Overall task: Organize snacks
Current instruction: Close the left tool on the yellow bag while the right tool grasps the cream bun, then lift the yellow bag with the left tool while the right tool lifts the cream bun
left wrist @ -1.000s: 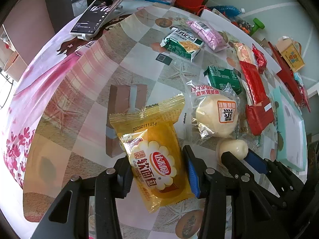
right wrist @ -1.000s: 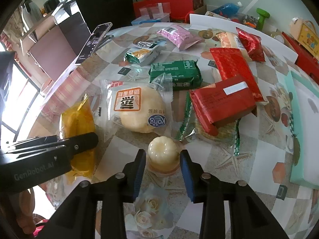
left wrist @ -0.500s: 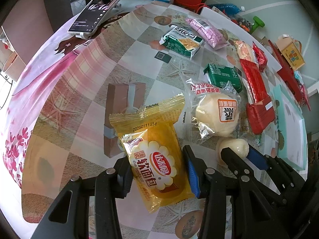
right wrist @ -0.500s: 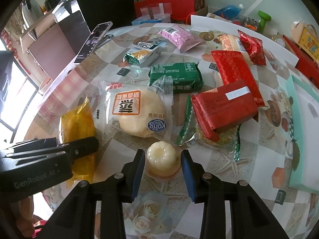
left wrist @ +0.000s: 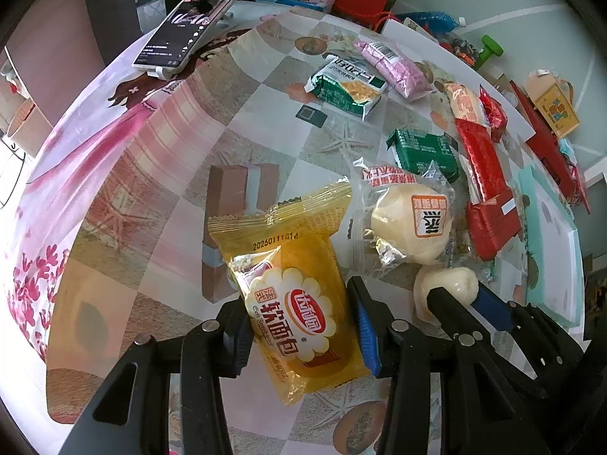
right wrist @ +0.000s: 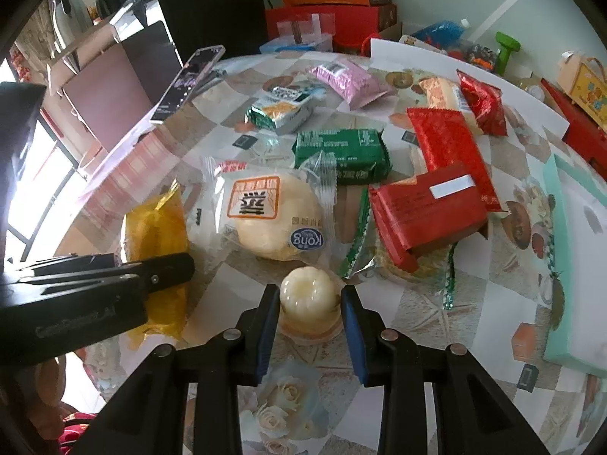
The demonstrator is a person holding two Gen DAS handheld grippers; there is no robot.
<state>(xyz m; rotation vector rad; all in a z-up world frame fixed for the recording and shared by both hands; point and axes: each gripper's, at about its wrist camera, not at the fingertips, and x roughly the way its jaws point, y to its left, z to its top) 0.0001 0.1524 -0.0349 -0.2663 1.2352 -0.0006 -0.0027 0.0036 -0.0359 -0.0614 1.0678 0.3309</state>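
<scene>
A yellow soft-bread packet (left wrist: 288,265) lies on the patterned tabletop (left wrist: 159,189), and my left gripper (left wrist: 299,303) is shut on its lower half, one pad against each side. Just to its right stands a small cream pudding cup (right wrist: 307,288). My right gripper (right wrist: 308,295) has the cup between its jaws, which are closing, and the blue pads touch its sides. In the left wrist view the right gripper (left wrist: 461,295) hides part of the pudding cup (left wrist: 444,284). In the right wrist view a left finger (right wrist: 163,269) covers the yellow packet (right wrist: 155,223).
Beyond both grippers lie a round bun in a clear wrapper (right wrist: 265,216), a green packet (right wrist: 341,151), red packets (right wrist: 428,212) and a pink packet (right wrist: 349,79). A phone (left wrist: 189,26) leans at the far left. A teal box (right wrist: 576,258) lies at the right.
The right gripper's jaws have drawn in against the pudding cup. The left gripper and the yellow packet look the same as before.
</scene>
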